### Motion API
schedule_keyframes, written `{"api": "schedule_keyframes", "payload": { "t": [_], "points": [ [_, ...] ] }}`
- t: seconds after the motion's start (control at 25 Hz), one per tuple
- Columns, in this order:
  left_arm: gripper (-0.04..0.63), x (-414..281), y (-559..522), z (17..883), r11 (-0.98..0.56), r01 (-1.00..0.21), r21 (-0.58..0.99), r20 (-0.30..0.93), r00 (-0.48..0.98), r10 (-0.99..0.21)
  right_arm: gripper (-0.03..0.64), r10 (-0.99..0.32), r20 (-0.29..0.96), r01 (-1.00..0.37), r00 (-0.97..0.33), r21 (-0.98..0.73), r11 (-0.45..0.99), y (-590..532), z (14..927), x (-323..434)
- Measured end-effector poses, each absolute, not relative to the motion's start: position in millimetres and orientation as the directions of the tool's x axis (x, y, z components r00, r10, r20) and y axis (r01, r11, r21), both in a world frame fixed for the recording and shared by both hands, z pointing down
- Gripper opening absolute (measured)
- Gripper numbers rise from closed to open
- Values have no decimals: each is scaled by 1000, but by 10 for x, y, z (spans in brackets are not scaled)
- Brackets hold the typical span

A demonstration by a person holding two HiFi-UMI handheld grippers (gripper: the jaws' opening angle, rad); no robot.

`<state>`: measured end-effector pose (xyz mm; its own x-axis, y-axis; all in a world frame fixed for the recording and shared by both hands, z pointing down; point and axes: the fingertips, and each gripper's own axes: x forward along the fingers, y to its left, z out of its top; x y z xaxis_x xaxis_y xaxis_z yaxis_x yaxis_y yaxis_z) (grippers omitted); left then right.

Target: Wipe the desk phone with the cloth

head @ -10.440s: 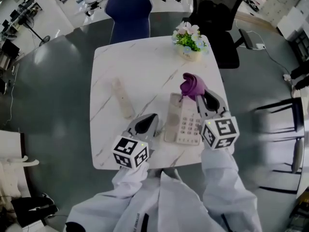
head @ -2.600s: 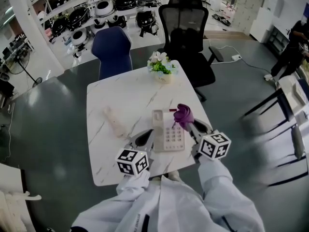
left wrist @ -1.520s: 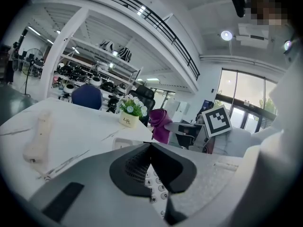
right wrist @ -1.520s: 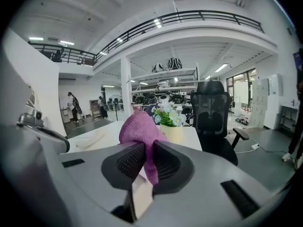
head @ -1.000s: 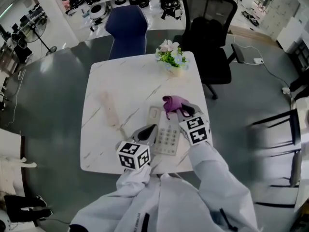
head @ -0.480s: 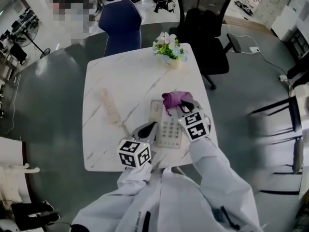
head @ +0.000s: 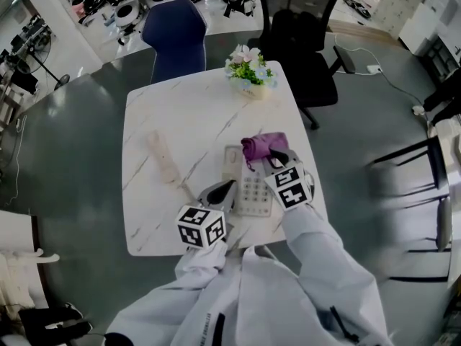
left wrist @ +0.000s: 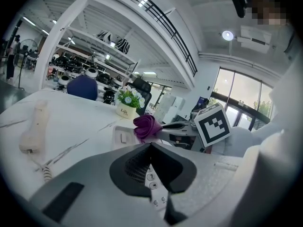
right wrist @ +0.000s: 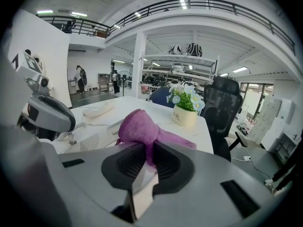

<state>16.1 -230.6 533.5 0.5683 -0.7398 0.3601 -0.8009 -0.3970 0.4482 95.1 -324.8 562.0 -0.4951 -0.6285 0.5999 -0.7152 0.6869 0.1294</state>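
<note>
A white desk phone lies on the marble table, its keypad toward me. Its handset lies off the base to the left, joined by a coiled cord. My right gripper is shut on a purple cloth, which rests on the phone's upper right part; the cloth bulges out between the jaws. My left gripper is shut and empty, at the phone's lower left edge, with the keypad just below its tips.
A small pot of flowers stands at the table's far edge. A blue chair and a black office chair stand behind the table. Shelves with helmets fill the background.
The right gripper with the cloth has stayed on the phone's upper right over the last second, shifting only slightly. Earlier the cloth was held upright above the phone. The left gripper has kept its place.
</note>
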Motion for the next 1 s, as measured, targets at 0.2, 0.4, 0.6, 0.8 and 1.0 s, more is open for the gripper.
{"api": "schedule_keyframes", "payload": {
  "t": [0.2, 0.4, 0.6, 0.8, 1.0],
  "points": [
    [-2, 159, -2270, 5346, -401, -795, 454, 360, 576, -734, 32, -625, 609, -717, -488, 128, 685, -3191, 5640, 940],
    [-2, 132, -2221, 5351, -400, -793, 460, 358, 578, -733, 32, -622, 618, -719, -482, 127, 683, -3119, 5675, 938],
    [-2, 121, -2166, 5345, -400, -791, 463, 356, 579, -733, 32, -614, 626, -720, -480, 119, 684, -3037, 5696, 938],
    [-2, 144, -2119, 5349, -409, -785, 465, 355, 589, -726, 32, -606, 635, -719, -478, 113, 686, -2972, 5720, 940],
    [-2, 118, -2086, 5352, -410, -785, 465, 355, 589, -726, 32, -601, 644, -724, -473, 105, 682, -2920, 5746, 932]
  ]
}}
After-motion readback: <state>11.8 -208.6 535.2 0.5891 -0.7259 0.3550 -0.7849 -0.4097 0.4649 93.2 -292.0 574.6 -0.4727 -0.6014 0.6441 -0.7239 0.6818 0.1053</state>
